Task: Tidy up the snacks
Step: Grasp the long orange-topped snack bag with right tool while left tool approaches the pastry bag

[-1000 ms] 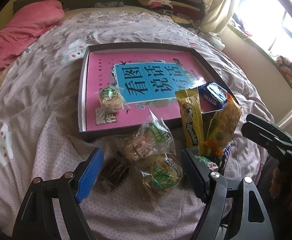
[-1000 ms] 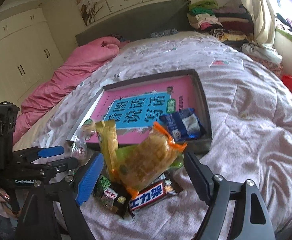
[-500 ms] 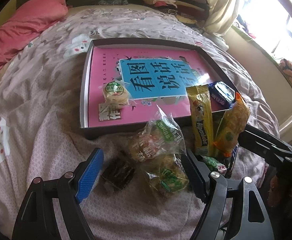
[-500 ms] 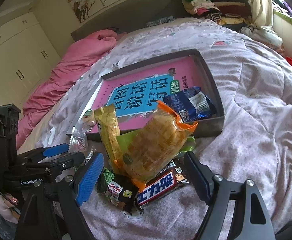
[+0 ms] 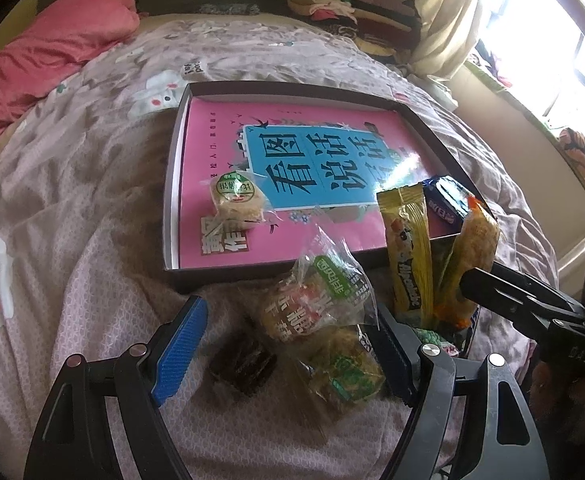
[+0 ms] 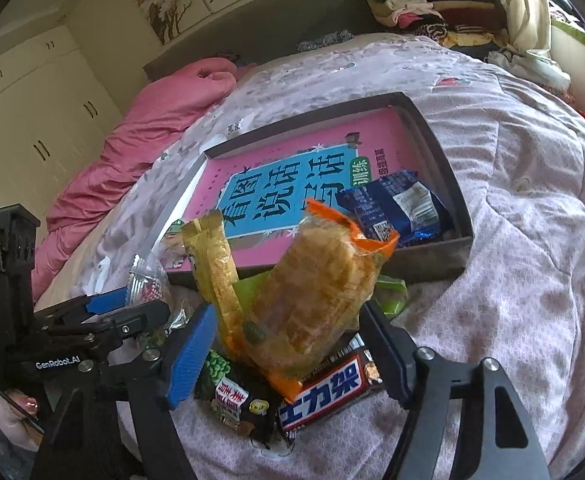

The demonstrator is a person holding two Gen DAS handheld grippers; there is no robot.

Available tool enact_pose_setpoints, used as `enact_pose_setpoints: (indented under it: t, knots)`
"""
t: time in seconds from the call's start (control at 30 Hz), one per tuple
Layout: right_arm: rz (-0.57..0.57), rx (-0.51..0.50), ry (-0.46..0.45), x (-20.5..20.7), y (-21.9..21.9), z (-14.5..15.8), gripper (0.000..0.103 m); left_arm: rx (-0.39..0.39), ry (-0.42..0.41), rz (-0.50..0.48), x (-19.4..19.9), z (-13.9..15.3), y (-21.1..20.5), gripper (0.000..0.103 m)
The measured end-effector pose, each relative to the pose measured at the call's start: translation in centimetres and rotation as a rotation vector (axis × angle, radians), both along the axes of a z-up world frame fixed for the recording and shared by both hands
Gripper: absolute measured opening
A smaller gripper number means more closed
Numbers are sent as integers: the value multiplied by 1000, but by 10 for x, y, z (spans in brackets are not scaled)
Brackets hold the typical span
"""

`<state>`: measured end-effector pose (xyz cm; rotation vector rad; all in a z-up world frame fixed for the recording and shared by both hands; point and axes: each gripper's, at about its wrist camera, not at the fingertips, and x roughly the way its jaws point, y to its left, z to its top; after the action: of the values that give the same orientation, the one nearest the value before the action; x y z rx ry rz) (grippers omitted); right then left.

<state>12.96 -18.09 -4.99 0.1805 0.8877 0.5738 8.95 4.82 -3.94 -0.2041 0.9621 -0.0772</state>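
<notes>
Bedspread (image 6: 532,280): soft matt printed cloth, creased, beneath both tongs; pink quilt (image 6: 140,148) behind it, matt crumpled cloth. Dark tray (image 5: 174,184) ahead of the tongs: matt card-like walls, lined with a glossy pink printed cover (image 5: 332,168) catching window glare. Snacks: crinkled clear plastic wrappers (image 5: 324,292) between the left gripper's (image 5: 288,348) ribbed blue and black plastic pads; glossy yellow foil stick (image 6: 216,268), see-through orange-edged bag (image 6: 320,296) and shiny chocolate bar wrapper (image 6: 328,392) between the right gripper's (image 6: 288,348) pads; glossy blue foil packet (image 6: 396,208) in the tray.
</notes>
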Motion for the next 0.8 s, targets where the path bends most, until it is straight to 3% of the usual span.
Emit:
enact_pose_setpoints:
  t: [0.2,0.4,0.47,0.67,0.8]
  knots:
    - [-6,-25,-12,3,6,-2,65,3,9,1,2,-4,-2,81]
    - [-15,-79,-37,5,7,-2,45,-9,13,6,3,-7,-1,77]
    - [-18,-98,-43,5,6,-2,25,-23,16,9,3,-8,1,76]
    - [-12,-86,-45,5,2,1,23,-52,13,18,3,-10,5,70]
    - [-20,-102,-79,1,-1,7,23,-60,1,10,3,-8,4,59]
